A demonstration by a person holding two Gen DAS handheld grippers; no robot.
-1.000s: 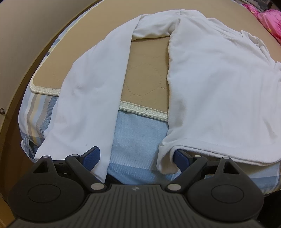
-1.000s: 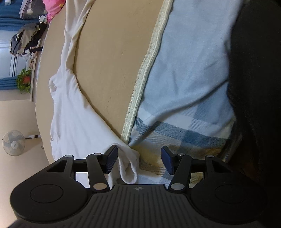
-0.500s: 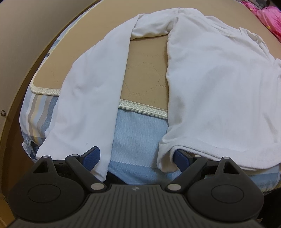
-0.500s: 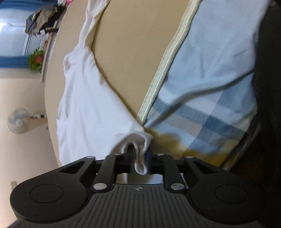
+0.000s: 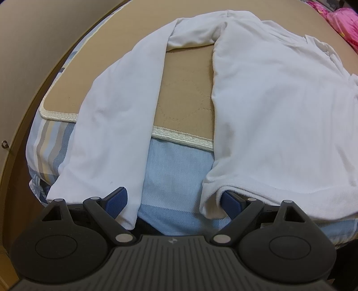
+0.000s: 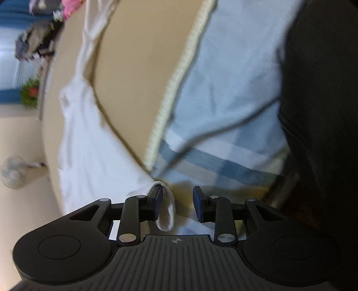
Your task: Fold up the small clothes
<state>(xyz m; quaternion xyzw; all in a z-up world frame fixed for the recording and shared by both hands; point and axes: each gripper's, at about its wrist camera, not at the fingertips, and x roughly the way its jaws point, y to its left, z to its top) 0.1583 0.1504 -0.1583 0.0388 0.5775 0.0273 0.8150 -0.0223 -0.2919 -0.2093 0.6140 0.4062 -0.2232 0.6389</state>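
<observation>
Now the white shirt (image 5: 268,116) lies spread over a tan mat (image 5: 185,96) on a blue plaid sheet (image 5: 176,174), filling the centre and right of the left wrist view. Its long sleeve (image 5: 116,125) runs from the upper centre down to the lower left, with bare mat and sheet showing between sleeve and body. The left gripper (image 5: 173,202) sits at the bottom of that frame with its jaws wide apart: the blue left pad (image 5: 116,200) is just beside the sleeve's cuff, and the right pad (image 5: 231,202) is tucked under the shirt's lower corner. Nothing is clamped between them. Pink fabric (image 5: 342,20) shows in the upper right corner.

In the right wrist view, which is blurred, the right gripper (image 6: 176,202) has its jaws parted. A loop of the shirt's edge (image 6: 166,215) hangs in the gap, close against the left pad (image 6: 156,201) and apart from the right one. The shirt's white cloth (image 6: 89,143) stretches toward the upper left, the mat's cream trim (image 6: 176,85) runs diagonally up the centre, and a fan (image 6: 11,172) stands at the left edge.
</observation>
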